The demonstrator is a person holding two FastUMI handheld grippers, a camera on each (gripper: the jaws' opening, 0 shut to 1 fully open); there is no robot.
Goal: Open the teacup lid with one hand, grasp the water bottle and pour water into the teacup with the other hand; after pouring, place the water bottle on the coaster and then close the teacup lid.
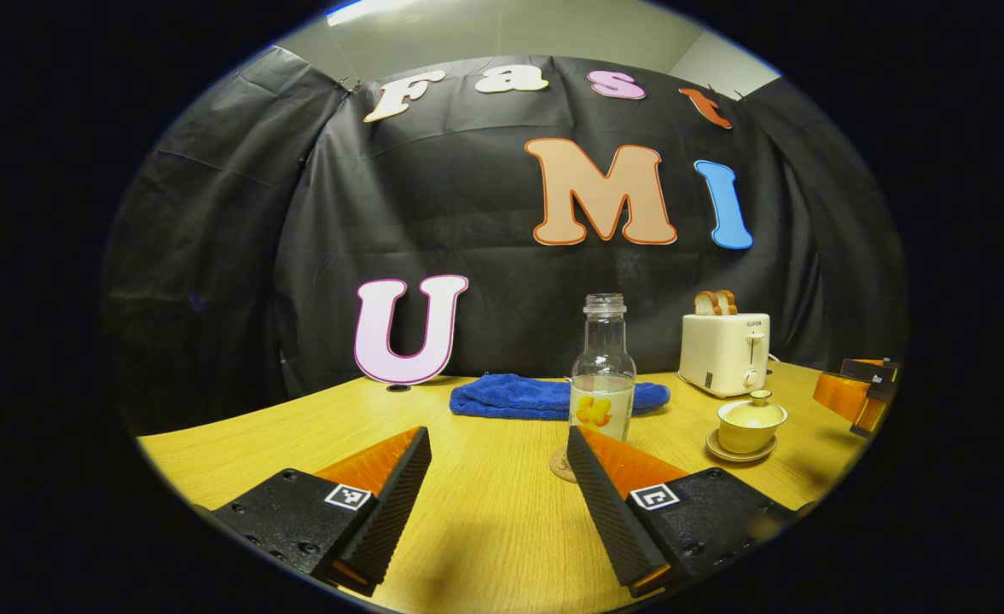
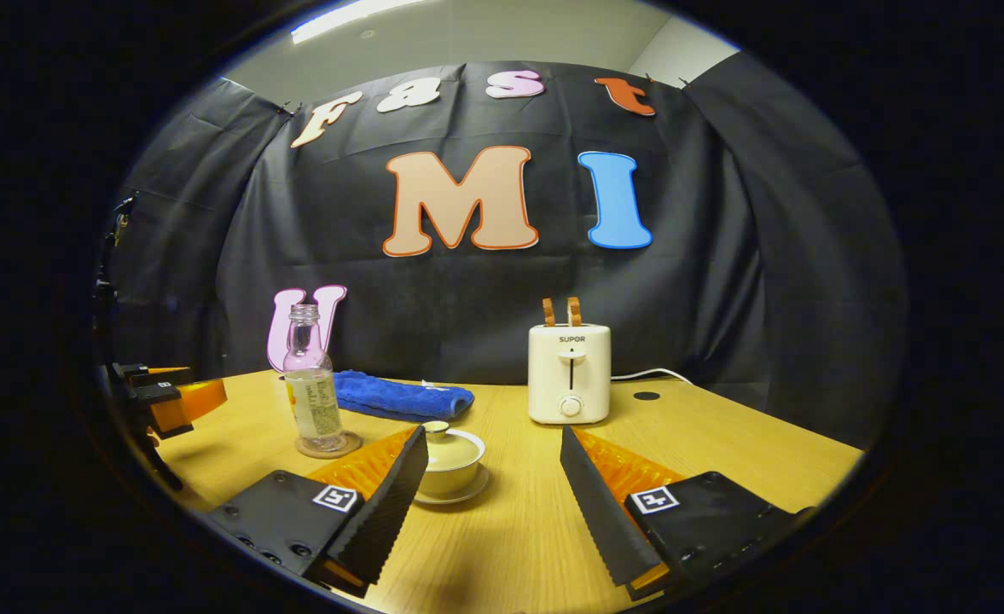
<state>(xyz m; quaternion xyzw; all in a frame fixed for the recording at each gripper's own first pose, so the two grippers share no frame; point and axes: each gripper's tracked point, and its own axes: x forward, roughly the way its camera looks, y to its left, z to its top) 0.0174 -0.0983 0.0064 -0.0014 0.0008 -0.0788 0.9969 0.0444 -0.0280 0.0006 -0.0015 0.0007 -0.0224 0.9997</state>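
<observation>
Left tool (image 1: pixel 497 460) spread wide, empty; the clear glass water bottle (image 1: pixel 603 371) stands on a round cork coaster (image 1: pixel 560 466) at one o'clock. Right tool (image 2: pixel 493 460) also spread, empty; the cream lidded teacup (image 2: pixel 453 460) sits on the wooden counter (image 2: pixel 723 443) at eleven o'clock, beside its left finger

table (image 1: pixel 484 512): wood-grain top, smooth, light sheen
water bottle (image 1: pixel 603 367): clear glass, glossy, printed label on the lower body
coaster (image 2: pixel 350 445): looks like cork, matt, under the bottle
teacup (image 2: pixel 452 465): glazed ceramic, glossy, with matching lid (image 2: pixel 450 443) and saucer (image 2: pixel 467 495)
towel (image 1: pixel 527 396): plush cloth, fuzzy, matt
toaster (image 2: pixel 569 373): smooth plastic-looking shell, soft sheen
toast (image 1: pixel 715 302): rough, matt crust
fingers (image 1: pixel 403 490): inner pads ribbed, matt
</observation>
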